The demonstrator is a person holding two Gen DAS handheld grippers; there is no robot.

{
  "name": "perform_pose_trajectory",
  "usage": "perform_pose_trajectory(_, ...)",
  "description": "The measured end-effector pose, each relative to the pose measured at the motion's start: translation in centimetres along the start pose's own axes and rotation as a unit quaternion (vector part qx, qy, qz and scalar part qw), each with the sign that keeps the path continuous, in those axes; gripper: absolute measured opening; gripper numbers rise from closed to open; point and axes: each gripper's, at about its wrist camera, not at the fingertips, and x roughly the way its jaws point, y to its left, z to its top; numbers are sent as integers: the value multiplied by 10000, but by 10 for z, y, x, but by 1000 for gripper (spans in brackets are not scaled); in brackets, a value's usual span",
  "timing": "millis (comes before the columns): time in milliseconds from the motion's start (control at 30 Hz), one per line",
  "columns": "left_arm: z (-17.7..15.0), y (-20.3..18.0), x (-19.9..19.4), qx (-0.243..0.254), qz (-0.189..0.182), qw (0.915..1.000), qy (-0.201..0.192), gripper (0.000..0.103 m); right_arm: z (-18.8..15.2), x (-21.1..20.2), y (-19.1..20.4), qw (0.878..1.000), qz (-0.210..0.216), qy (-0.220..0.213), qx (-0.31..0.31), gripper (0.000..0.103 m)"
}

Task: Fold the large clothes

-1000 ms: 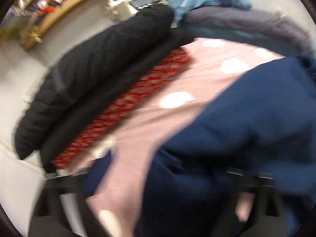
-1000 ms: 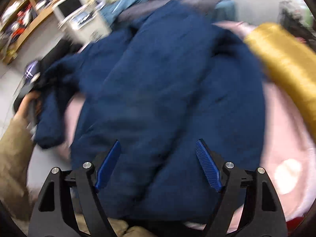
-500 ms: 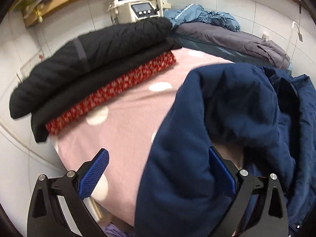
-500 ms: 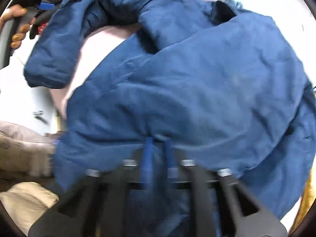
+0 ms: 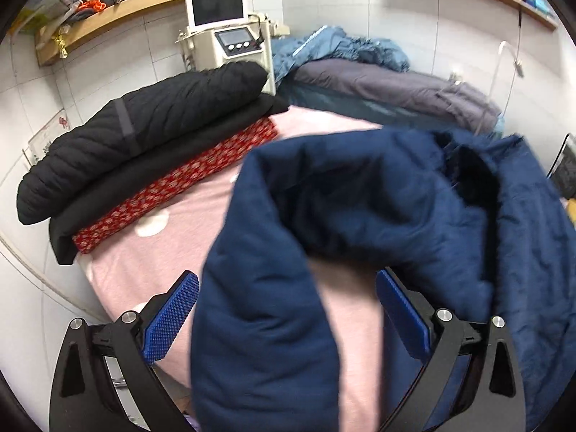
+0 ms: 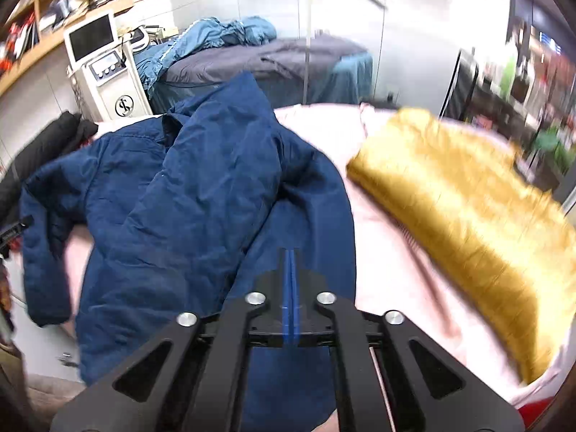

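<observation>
While the padded navy-blue jacket (image 6: 201, 194) lies rumpled and unfolded across the pink spotted bedsheet (image 5: 151, 252), the fold looks barely begun. On that sheet, one sleeve (image 5: 262, 316) drapes between the wide-spread fingers of the left gripper (image 5: 288, 320), which grips nothing. The right gripper (image 6: 290, 277) is pressed closed at the jacket's near hem; whether cloth is pinched I cannot tell. A finished stack of folded black and red garments (image 5: 151, 151) sits at the sheet's far-left edge, a shiny gold quilted bundle (image 6: 464, 212) on its right side.
</observation>
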Motion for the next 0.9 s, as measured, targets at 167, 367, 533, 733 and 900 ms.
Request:
perform_pose_trajectory(167,-4,-14,-6,-226,-417,9988,94,97,-45,19,38,9963,810,282,-27,88)
perform_pose_trajectory(367,-28,-15,3,-185,-364,9980,477,97,-83,49,109,9758,1827,1133,-407,88)
perform_pose_trajectory(533,-40,-7,8,-405,-471,9957,683,97,-113,83,166,9664,1310,1769,-1328,88)
perform_pose_trajectory(733,-50,-11,14,-227,-421,9958,783,97,-128,72,197,9514,1448,1637,-2168,88)
perform_pose_trajectory(900,-53,-19,15,-260,-594,9944,839,97,-162,74,232,9160,1015,1595,-3538,67)
